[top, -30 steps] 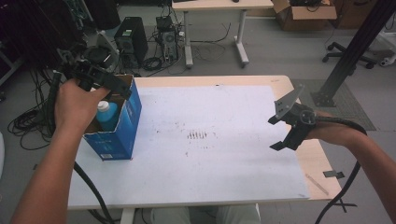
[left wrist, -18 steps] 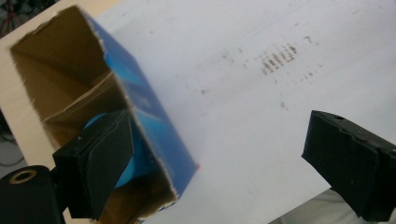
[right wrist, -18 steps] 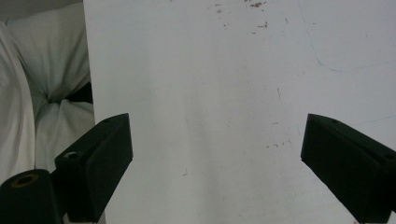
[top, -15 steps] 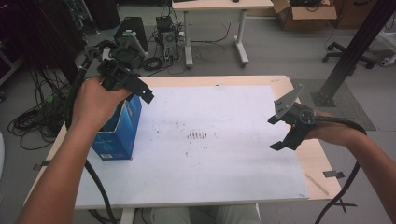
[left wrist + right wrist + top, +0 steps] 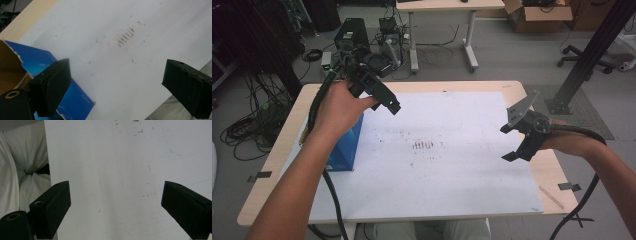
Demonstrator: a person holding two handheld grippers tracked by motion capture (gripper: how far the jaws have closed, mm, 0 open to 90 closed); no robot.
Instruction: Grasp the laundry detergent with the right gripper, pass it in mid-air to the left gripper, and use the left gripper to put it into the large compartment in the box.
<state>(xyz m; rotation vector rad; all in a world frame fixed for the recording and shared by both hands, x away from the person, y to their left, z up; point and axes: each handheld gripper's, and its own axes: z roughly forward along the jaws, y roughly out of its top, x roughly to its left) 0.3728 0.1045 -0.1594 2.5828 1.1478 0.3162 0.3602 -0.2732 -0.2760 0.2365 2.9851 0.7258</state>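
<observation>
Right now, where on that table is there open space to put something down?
The white sheet is bare from the blue cardboard box at its left edge across to the right gripper, apart from some small brown smudges mid-sheet. The near strip along the person's side is free too. It is crowded at the far-left corner, where the left gripper hangs above the box.

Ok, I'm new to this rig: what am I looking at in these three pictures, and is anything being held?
A person holds a hand tool with two black jaws in each hand. The high view looks down on the table: left gripper above the blue box, right gripper at the right edge. The other two pictures come from cameras riding on each gripper, looking along its jaws. A white sheet with brown marks covers the table. Both grippers are open, with nothing between the jaws.
</observation>
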